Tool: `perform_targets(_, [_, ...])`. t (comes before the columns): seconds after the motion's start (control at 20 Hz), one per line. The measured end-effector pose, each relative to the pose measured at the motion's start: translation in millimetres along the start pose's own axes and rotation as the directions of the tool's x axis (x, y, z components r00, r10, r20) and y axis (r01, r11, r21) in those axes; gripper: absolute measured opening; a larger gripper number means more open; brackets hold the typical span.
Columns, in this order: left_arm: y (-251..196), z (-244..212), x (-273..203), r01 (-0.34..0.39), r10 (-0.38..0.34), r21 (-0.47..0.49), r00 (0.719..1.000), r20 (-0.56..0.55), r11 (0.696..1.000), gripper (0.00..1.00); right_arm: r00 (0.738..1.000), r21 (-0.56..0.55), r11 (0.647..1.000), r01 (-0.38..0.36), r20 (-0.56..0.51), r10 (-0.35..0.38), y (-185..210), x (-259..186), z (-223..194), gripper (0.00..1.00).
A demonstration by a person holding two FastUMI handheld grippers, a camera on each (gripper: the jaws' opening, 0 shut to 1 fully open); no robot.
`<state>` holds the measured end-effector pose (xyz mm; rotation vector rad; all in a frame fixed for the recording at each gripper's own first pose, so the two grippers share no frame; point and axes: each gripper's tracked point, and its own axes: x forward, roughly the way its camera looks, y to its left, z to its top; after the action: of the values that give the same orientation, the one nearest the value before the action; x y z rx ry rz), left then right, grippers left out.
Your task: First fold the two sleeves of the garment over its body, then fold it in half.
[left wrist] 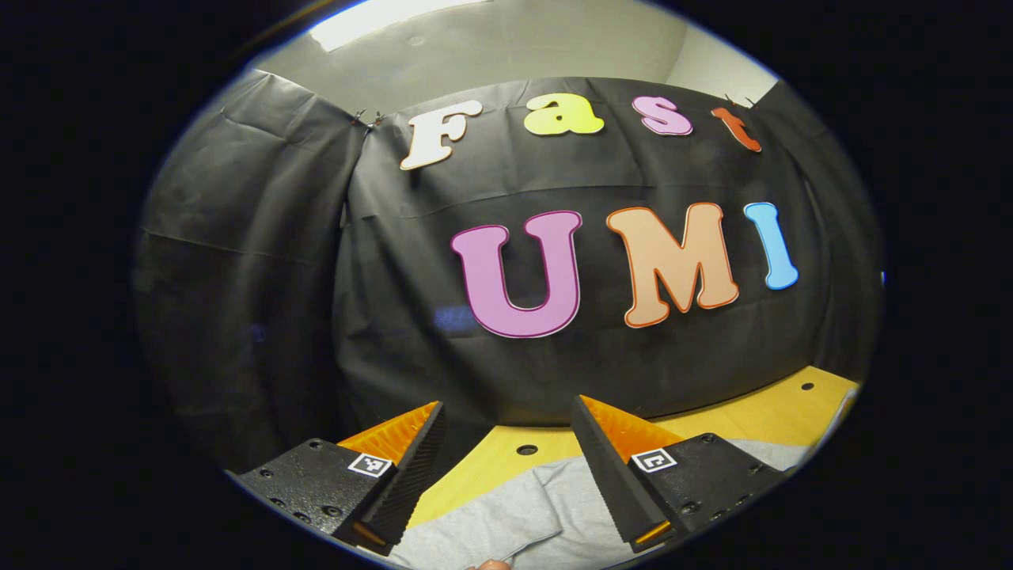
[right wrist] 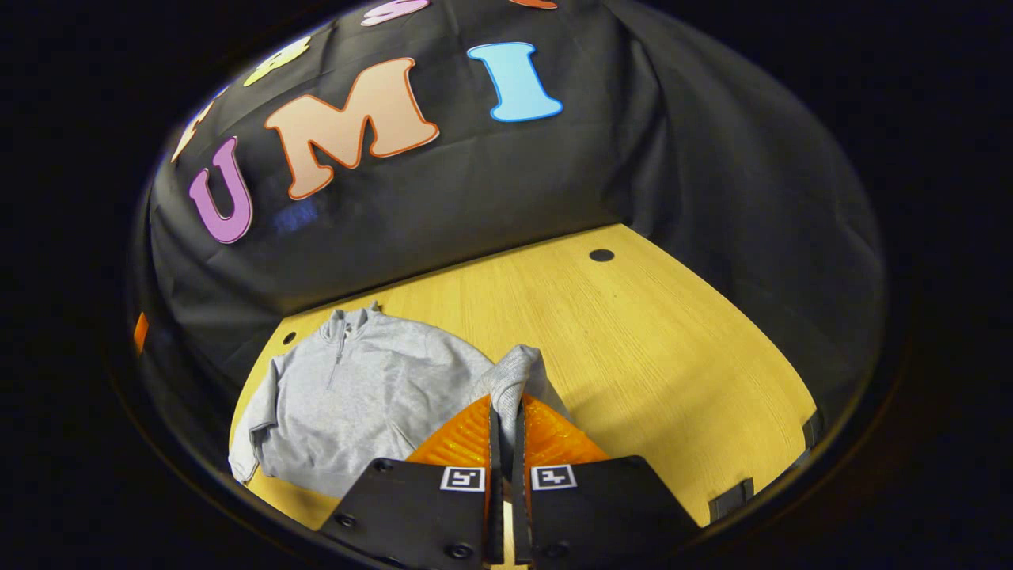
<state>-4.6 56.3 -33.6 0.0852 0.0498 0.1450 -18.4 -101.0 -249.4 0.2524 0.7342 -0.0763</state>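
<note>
- Tabletop (right wrist: 633,332): yellow wood, with the booth's black cloth wall along its far edge; most of its right part lies bare in the right gripper view.
- Garment (right wrist: 372,396): a grey zip-neck sweatshirt lying flat on the left part of the tabletop, collar toward the far edge beside the wall. Its body is spread out and unfolded. In the left gripper view, grey cloth (left wrist: 506,514) lies on the tabletop just below that claw.
- Sleeves: one sleeve (right wrist: 257,412) lies straight down the garment's outer side toward the near edge, not yet folded. The other sleeve (right wrist: 518,376) is lifted off the tabletop in a bunch, next to the body.
- Right claw (right wrist: 505,443): fingers pressed together with the end of the lifted sleeve pinched between them, held above the garment's side.
- Left claw (left wrist: 506,467): fingers wide apart and holding nothing, poised over the grey cloth near the far edge; whether it touches the cloth I cannot tell.
- Progress, as I judge it: the task is in its first step. The first sleeve is gripped but not laid over the body; the second sleeve and the fold in half are both left to do.
</note>
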Motion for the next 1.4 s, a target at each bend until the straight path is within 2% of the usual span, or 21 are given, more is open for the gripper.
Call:
perform_targets(0.6, [69.3,-15.2,-24.6,-0.146,0.146,-0.002,0.989,-0.038,0.989,0.93,0.984,-0.075,0.983,-0.169,0.046,0.173,120.5,40.0,54.4,0.07])
perform_targets(0.65, [75.0,-16.4,-26.7,-0.158,0.157,-0.002,0.987,-0.040,0.988,0.98,0.981,-0.087,0.979,-0.182,0.047,0.187,132.1,43.5,58.5,0.07])
perform_targets(0.8, [90.6,-19.5,-32.5,-0.190,0.190,0.001,0.981,-0.049,0.982,0.98,0.973,-0.123,0.968,-0.220,0.044,0.227,166.1,53.6,64.5,0.05])
perform_targets(0.85, [93.9,-20.0,-32.9,-0.200,0.200,0.001,0.978,-0.053,0.980,0.94,0.969,-0.134,0.963,-0.236,0.041,0.243,178.8,56.6,65.7,0.07])
perform_targets(1.4, [156.8,-39.7,-53.6,-0.318,0.316,-0.003,0.944,-0.094,0.948,0.94,0.922,-0.243,0.891,-0.384,-0.041,0.386,319.3,89.7,40.3,0.07])
